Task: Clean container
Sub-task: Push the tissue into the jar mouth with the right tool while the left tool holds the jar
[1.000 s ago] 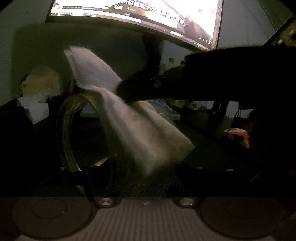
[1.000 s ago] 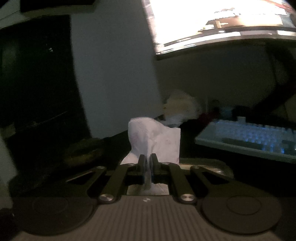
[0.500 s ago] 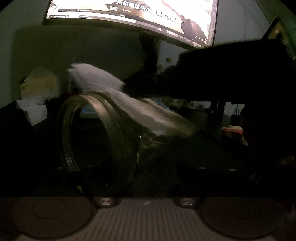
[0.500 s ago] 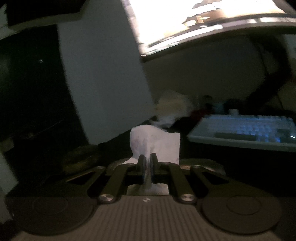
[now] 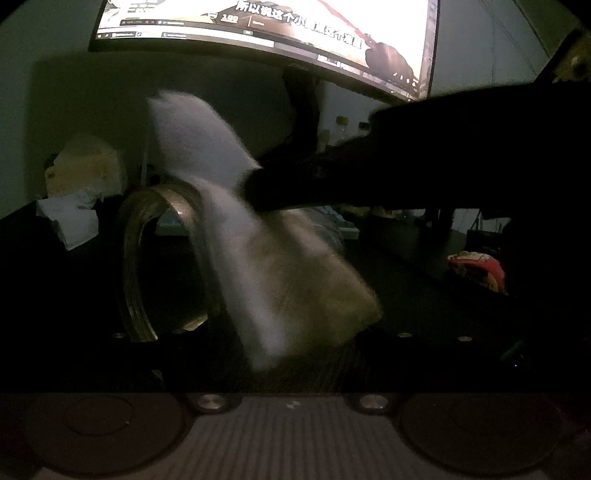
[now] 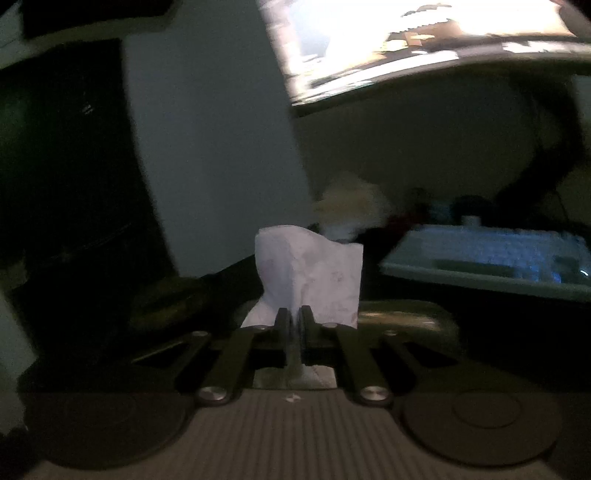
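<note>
A clear glass jar lies on its side in front of my left gripper, mouth turned left, held off the dark desk between the gripper's dim fingers. A white tissue is draped over the jar's rim and down its side, blurred by motion. My right gripper reaches in from the right as a dark shape and pinches the tissue at the top of the jar. In the right wrist view that gripper is shut on the tissue, with the jar's glass just beneath it.
A lit monitor on a stand hangs over the desk. Crumpled tissues and a yellowish lump lie at the left, a red packet at the right. A backlit keyboard sits behind the jar.
The tissue lay flat along the jar's top half a second ago; it now hangs down over the side again. The right gripper has kept its pinch while sweeping across the jar.
</note>
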